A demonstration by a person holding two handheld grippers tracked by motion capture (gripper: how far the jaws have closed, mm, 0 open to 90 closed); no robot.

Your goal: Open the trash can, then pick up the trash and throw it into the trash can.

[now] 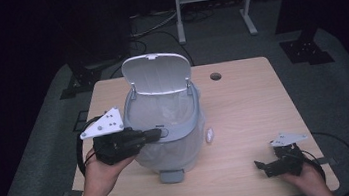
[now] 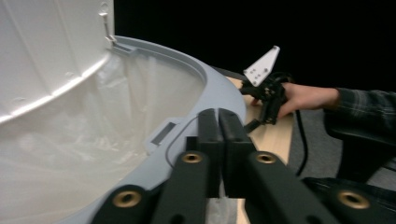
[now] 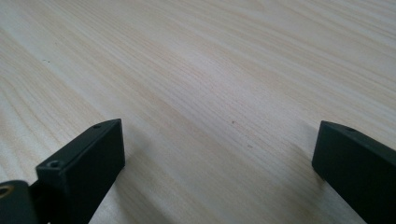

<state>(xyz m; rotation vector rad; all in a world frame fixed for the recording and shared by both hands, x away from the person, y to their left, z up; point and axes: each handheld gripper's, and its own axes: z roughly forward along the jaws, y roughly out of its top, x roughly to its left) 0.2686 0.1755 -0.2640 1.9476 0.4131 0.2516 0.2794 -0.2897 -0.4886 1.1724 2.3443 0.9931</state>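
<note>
A small bin with a grey rim stands on the wooden table, its white lid tipped up at the back. A clear plastic liner lines the inside. My left gripper comes in from the left with its tips over the near side of the rim. Its jaws are shut, pressed together, and I see nothing between them. My right gripper rests on the table at the front right. Its jaws stand wide open over bare wood.
A small white scrap lies on the table just right of the bin. The bin's grey pedal sticks out toward the front edge. A cable hole sits near the table's far edge. The other hand and gripper appear beyond the rim.
</note>
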